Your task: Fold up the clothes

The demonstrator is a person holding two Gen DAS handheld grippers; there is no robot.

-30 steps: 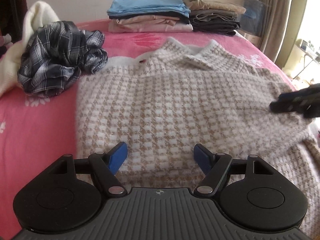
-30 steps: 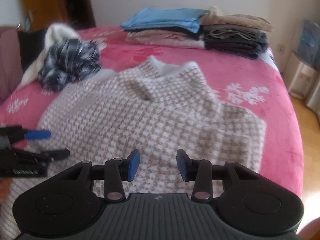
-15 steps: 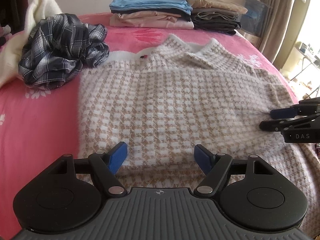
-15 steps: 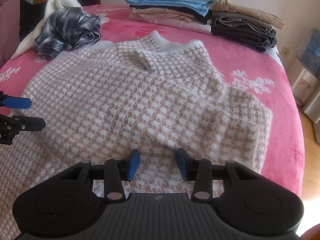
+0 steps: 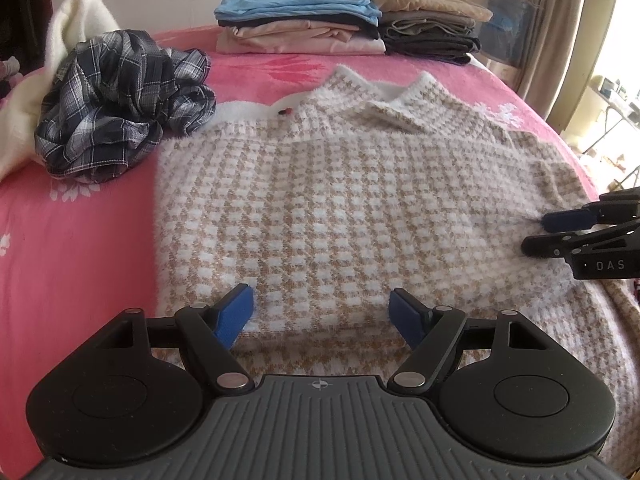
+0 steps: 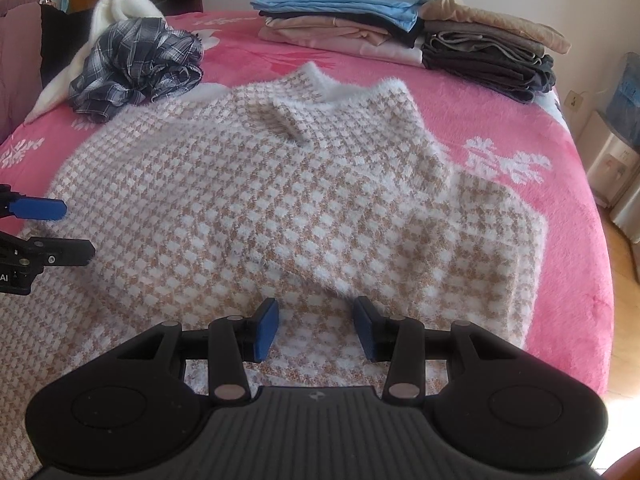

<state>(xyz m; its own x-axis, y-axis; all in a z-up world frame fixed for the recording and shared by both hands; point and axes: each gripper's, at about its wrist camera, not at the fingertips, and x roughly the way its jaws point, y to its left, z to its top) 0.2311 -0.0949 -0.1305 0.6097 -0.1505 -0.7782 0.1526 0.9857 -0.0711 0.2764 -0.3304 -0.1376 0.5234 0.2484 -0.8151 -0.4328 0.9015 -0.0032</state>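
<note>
Grippers (image 5: 322, 314) (image 6: 316, 328) level, spread, over sweater (image 5: 340, 208)

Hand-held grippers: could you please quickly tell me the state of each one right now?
Left hand-held gripper: open, holding nothing, over the houndstooth sweater.
Right hand-held gripper: open, holding nothing, over the same sweater.

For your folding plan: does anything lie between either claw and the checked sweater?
Nothing visible does. The left claw and right claw, both open, hang right over the sweater. The plaid shirt lies off to its side.
</note>
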